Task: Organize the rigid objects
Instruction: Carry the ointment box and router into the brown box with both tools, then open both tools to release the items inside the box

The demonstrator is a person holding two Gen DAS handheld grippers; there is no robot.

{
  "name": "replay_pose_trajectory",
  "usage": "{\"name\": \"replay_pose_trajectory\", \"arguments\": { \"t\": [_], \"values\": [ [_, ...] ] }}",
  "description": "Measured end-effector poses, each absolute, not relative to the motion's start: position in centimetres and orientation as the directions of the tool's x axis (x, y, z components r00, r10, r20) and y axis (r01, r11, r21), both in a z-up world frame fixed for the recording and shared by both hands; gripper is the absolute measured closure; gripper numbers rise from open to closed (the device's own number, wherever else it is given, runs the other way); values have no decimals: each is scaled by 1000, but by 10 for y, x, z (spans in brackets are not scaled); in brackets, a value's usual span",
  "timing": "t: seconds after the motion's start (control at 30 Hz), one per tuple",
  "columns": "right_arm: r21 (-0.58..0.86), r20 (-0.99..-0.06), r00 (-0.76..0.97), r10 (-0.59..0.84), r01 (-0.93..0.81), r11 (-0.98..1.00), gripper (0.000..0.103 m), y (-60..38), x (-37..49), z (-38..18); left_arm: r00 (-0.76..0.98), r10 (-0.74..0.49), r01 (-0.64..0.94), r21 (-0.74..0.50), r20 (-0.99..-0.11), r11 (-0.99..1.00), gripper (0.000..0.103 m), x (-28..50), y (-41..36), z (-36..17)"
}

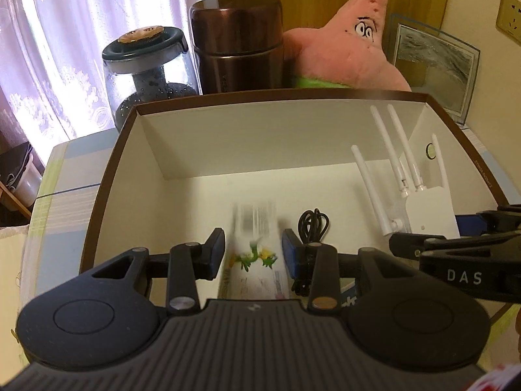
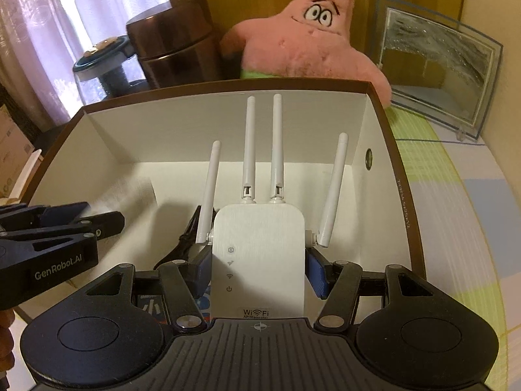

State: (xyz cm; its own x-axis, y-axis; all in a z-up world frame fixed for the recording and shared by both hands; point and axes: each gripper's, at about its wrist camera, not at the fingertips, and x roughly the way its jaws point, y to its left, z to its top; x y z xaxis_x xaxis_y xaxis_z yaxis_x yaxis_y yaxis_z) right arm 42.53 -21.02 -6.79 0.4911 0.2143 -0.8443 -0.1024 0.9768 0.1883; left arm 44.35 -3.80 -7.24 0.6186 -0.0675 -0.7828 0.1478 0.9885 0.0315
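The left tool [image 1: 252,252] was clenched on a white tube-like pack [image 1: 254,247] printed with green and yellow figures, its blue pads [image 1: 290,254] pressing both sides; the pack's far end was blurred. It hung inside the open brown-rimmed box [image 1: 130,137], over the white floor near the front wall. A coiled black cable [image 1: 313,224] lay on the box floor just beside the pack, toward 3 o'clock.

The right tool [image 2: 259,267] was clamped on a white WiFi repeater [image 2: 259,254], pads against its two flanks, the four antennas pointing toward 12 o'clock into the box. In the left wrist view the repeater sat at about 2 o'clock from the pack, near the right wall of the box.

Behind the box, at 12 o'clock on the tabletop [image 2: 456,195] with its checked cloth, stood a pink star plush [image 2: 312,42], a brown metal canister [image 1: 237,42], a glass jar with a dark lid [image 1: 146,68] toward 10 o'clock, and a glass picture frame [image 2: 436,65] toward 2 o'clock.
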Motion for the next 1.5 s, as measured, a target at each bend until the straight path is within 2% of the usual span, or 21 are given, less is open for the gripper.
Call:
{"name": "replay_pose_trajectory", "arguments": {
  "t": [0.17,0.77,0.97,1.1,1.5],
  "values": [
    [211,-823,520,230,-96,973,47,-214,423,-63,615,-73,161,34,-785,986,61,442,-39,-73],
    [216,-804,542,243,-115,970,42,-221,393,-46,639,-119,178,-5,-760,984,50,413,-28,-47],
    [203,-788,571,230,-113,973,41,-222,383,-34,662,-137,190,-12,-737,982,42,398,-26,-32],
    [201,-768,599,229,-115,973,40,-224,372,-23,685,-150,199,-15,-713,980,33,383,-23,-22],
    [229,-718,650,249,-117,966,40,-235,325,3,712,-173,217,-21,-681,976,33,339,-10,1]
  ]
}}
